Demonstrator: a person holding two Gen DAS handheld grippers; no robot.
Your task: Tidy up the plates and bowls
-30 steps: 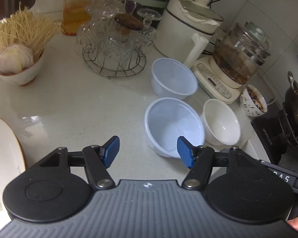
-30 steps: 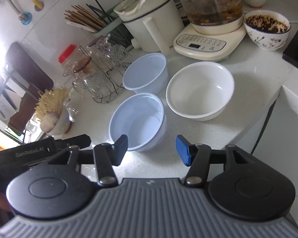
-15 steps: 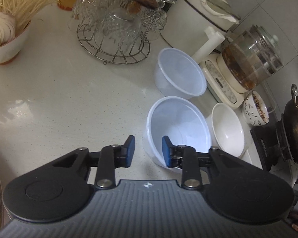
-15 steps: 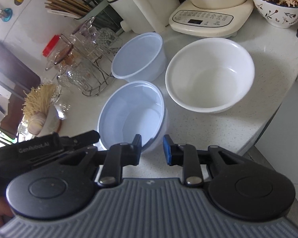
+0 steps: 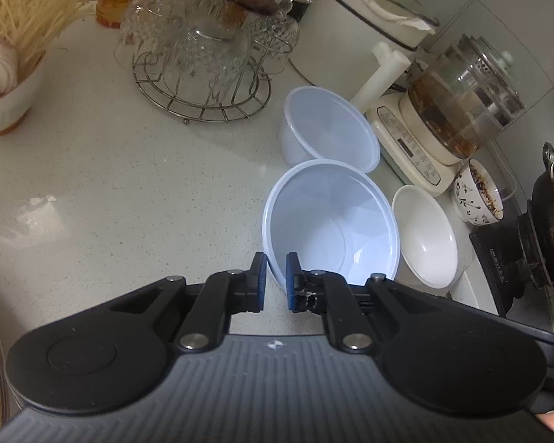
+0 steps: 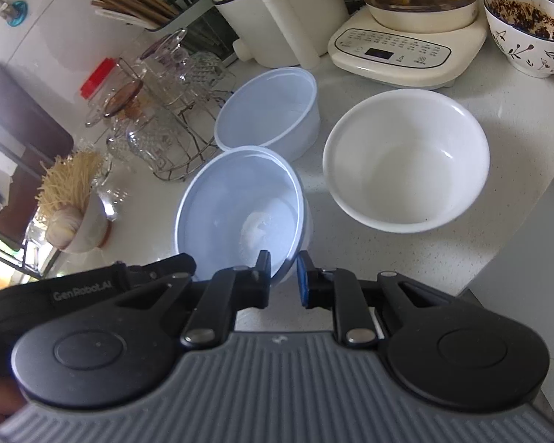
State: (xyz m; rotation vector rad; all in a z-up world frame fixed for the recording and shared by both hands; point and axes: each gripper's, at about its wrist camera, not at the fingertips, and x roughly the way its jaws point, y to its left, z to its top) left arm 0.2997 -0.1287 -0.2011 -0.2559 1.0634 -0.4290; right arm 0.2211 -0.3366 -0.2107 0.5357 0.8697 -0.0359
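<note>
Left wrist view, left to right. Upper left of the frame: a white ceramic bowl of pale dried noodles and garlic (image 5: 7, 85) on the speckled white stone countertop (image 5: 110, 184). Upper centre: a round wire rack holding cut-glass cups (image 5: 203, 70). Centre: the near translucent bluish plastic bowl (image 5: 332, 221), with the left gripper (image 5: 275, 288) clenched on its near rim, one blue pad outside the wall and one inside. Just behind it, the far translucent plastic bowl (image 5: 328, 129); whether the two touch cannot be told. Right of centre: a plain white ceramic bowl (image 5: 424, 236), just beside the near bowl. Right edge: a dark wok on a stove (image 5: 550, 221).

Right wrist view, left to right. Lower centre of the frame: the right gripper (image 6: 282, 280) grasps the same near bowl (image 6: 236, 214) at its near rim, fingers either side of the wall. The left gripper's black body (image 6: 92, 288) shows at lower left. The far plastic bowl (image 6: 269, 110) sits above; the white ceramic bowl (image 6: 406, 162) stands apart to the right.
</note>
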